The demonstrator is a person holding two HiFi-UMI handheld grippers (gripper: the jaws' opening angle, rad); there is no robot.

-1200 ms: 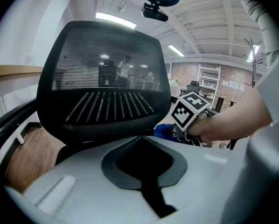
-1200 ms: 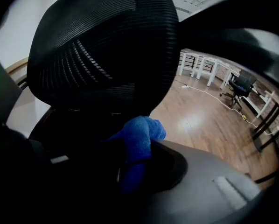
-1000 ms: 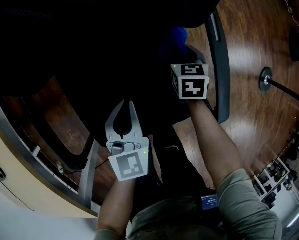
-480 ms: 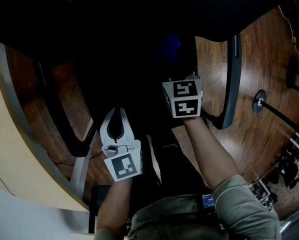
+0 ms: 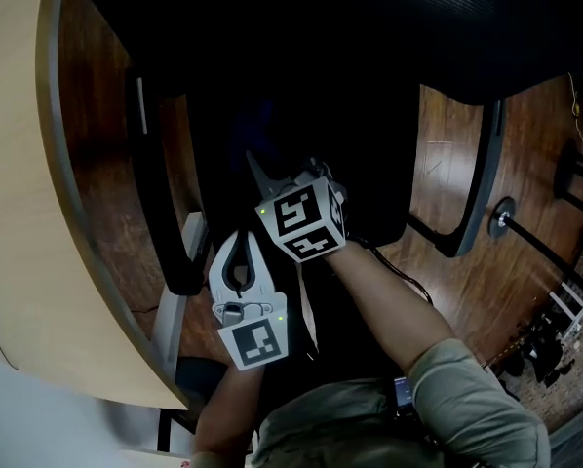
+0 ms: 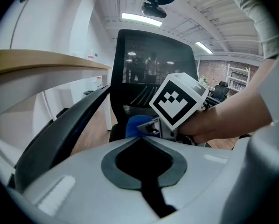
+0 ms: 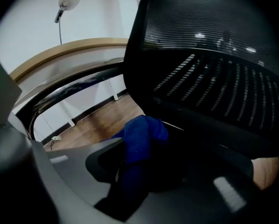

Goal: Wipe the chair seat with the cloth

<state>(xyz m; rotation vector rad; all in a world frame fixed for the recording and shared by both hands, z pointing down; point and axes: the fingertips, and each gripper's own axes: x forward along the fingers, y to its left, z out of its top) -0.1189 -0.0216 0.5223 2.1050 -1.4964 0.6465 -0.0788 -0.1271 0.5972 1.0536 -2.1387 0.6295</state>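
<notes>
Two tools hover over the chair seat [image 5: 355,149]; the right tool [image 7: 135,171] pinches the blue cloth [image 7: 142,136], its jaws just eased slightly wider; the left tool [image 5: 240,242] is closed, empty; best to firm the grip, press the cloth flat, sweep overlapping strokes.

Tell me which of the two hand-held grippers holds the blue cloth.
The right hand-held gripper: the blue cloth is pinched between its jaws. The left hand-held gripper has its jaws shut on nothing.
</notes>
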